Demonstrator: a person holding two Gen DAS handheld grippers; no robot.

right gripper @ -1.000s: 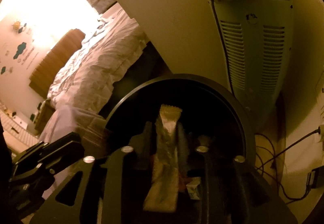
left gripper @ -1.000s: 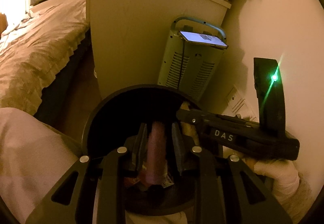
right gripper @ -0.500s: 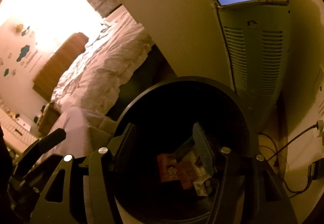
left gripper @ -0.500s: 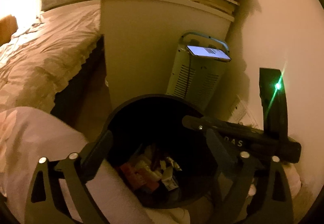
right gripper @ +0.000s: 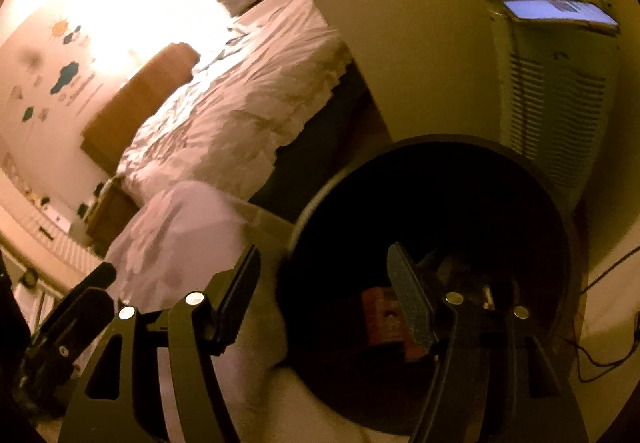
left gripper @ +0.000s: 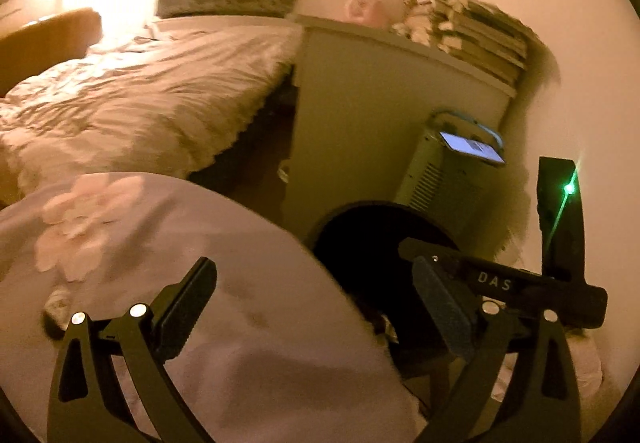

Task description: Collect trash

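Note:
A round black trash bin (right gripper: 500, 163) stands on the floor beside a pale cabinet; it also shows in the left wrist view (left gripper: 360, 211). Wrappers and a reddish packet (right gripper: 380, 319) lie at its bottom. My left gripper (left gripper: 316, 295) is open and empty, above a pink flowered cloth (left gripper: 120, 235) to the left of the bin. My right gripper (right gripper: 324, 275) is open and empty over the bin's left rim. The right gripper's body (left gripper: 520, 287) shows in the left wrist view over the bin.
A pale cabinet (left gripper: 380, 115) with stacked books (left gripper: 472, 27) stands behind the bin. A heater (right gripper: 560, 103) with a lit phone (right gripper: 560, 11) on top is at the right. A bed (left gripper: 140, 91) lies to the left. Cables (right gripper: 608, 323) run along the floor at right.
Both grippers opened and dropped their wrappers into the bin, then drew back and swung left, away from the bin mouth.

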